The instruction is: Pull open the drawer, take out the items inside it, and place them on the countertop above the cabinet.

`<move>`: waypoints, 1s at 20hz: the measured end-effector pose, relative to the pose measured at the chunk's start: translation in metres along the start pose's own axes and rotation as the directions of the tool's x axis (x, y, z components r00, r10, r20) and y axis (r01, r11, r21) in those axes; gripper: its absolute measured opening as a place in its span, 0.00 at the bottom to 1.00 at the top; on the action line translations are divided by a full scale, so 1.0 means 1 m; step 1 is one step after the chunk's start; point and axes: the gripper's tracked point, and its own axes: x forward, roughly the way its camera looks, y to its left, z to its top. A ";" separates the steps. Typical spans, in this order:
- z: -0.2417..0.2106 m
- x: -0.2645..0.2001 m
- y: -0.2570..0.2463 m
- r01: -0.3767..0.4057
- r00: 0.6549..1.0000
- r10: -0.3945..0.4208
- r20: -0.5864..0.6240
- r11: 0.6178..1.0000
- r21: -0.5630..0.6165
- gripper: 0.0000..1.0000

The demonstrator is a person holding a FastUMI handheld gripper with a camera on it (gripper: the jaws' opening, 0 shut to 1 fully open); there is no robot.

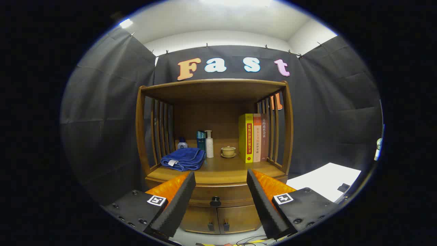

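Currently gripper [221,191] held back from the cabinet [215,212], fingers spread wide apart, nothing between them.

- Drawer [218,195] sits shut just under the countertop's front edge, framed between the two fingers and beyond their tips.
- Knob [215,202] small, dark, round, at the middle of the drawer front. Only obvious place to take hold.
- Judgement: wooden drawer, stiff, likely some drag on its runners; knob is hard and smooth, so pads should close squarely on its sides, pull straight out, no twist. A shallow bite could slip off.
- Contents hidden; weight and fragility unknown.
- Countertop [225,171]: towel [183,159] at left, bottles [205,143] behind it toward the back, cup [228,151] mid-back, books [253,137] upright at right. Front middle looks the best landing spot.
- Two small doors [218,218] below the drawer, shut.
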 end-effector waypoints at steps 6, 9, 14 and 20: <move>0.002 0.003 -0.009 -0.011 1.000 0.011 0.007 1.000 0.024 0.99; 0.008 0.012 -0.020 -0.021 0.999 0.020 0.028 1.000 0.014 0.99; 0.011 0.025 -0.043 -0.019 0.999 0.018 0.028 1.000 0.017 0.99; 0.018 0.029 -0.063 -0.005 0.999 0.006 0.041 1.000 -0.024 0.99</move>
